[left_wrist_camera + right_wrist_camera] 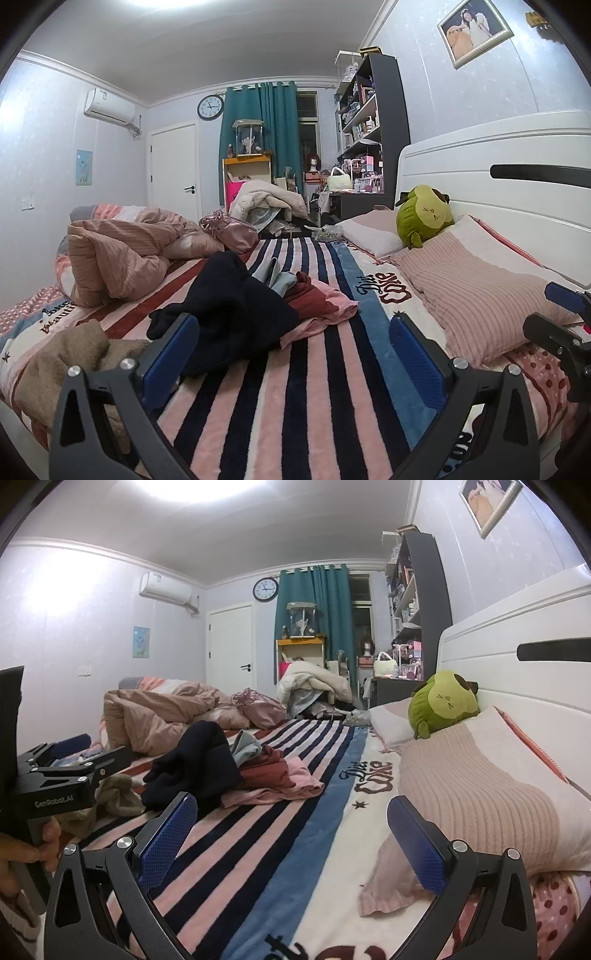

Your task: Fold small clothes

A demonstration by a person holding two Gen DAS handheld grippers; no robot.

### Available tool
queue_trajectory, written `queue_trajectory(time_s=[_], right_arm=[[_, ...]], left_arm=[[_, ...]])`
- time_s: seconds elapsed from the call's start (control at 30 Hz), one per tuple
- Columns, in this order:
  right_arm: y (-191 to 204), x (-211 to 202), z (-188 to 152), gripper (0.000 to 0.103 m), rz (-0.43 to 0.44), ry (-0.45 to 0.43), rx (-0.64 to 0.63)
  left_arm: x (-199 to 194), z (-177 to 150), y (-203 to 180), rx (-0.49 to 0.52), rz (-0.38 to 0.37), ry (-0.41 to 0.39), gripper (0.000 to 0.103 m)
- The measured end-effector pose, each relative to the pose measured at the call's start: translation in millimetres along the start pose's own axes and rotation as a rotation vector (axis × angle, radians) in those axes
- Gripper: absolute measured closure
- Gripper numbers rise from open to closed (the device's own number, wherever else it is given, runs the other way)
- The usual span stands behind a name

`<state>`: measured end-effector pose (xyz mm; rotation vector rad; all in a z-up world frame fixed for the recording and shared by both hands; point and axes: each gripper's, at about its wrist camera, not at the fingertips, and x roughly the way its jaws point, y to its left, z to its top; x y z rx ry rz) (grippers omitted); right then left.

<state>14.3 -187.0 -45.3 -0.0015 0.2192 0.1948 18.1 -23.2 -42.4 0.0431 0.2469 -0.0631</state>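
A pile of small clothes lies on the striped blanket [314, 387]: a black garment [229, 310], a dark red one [310, 299], a pink one [328, 314], a light blue one [277, 277]. A beige fuzzy garment [62, 358] lies at the left. My left gripper [295, 362] is open and empty just in front of the black garment. My right gripper [291, 838] is open and empty above the blanket [277, 849], right of the pile [207, 764]. The left gripper also shows in the right wrist view [59, 768], held by a hand.
A pink striped pillow [480, 291] and a green plush [424, 214] lie by the white headboard [498, 155] on the right. A crumpled pink quilt [118, 254] sits at the far left. A desk and shelves stand beyond the bed.
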Motion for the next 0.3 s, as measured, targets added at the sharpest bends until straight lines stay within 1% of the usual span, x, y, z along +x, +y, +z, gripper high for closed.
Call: queue_trajectory(time_s=[0.2,0.23,0.3], right_arm=[[-0.4,0.3,-0.1,0.000,0.002,0.000,0.002],[-0.4,0.1,0.1,0.000,0.002,-0.002,0.004],[-0.7,1.0,-0.7,0.000,0.003,-0.001,0.001]], left_arm=[[0.2,-1.0,-0.7,0.006,-0.012,0.002,0.001],[0.9,-1.8,-0.2,0.006,-0.023,0.008,0.001],[2.5,-2.3,0.8,-0.002,-0.022,0.017,0.001]])
